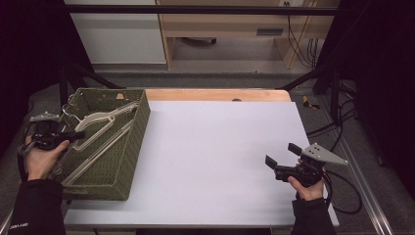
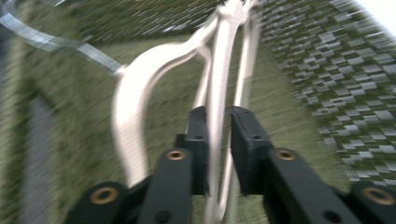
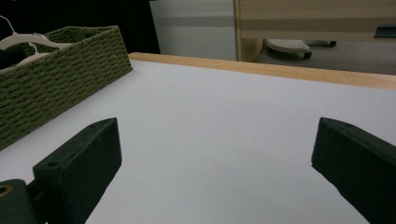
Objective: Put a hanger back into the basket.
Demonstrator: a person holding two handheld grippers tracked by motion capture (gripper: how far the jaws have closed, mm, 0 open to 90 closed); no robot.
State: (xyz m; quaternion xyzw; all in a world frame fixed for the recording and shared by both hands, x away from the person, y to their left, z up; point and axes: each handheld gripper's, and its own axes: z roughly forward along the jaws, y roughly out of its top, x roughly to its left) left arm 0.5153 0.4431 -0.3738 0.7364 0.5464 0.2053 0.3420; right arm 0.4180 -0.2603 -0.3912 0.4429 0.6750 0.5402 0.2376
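My left hand-held gripper [image 2: 218, 140] is clenched on a white hanger [image 2: 219, 70] lying in the green basket [image 1: 132, 147]; lifting it out remains. My right hand-held gripper [image 1: 283, 157] waits released over the desk [image 1: 215, 147].

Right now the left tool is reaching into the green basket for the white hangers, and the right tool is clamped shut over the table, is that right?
Not quite. The right tool is wide open, not shut: the right gripper view shows its jaws far apart over the bare white table. The rest holds: the left tool is in the green basket at the white hangers.
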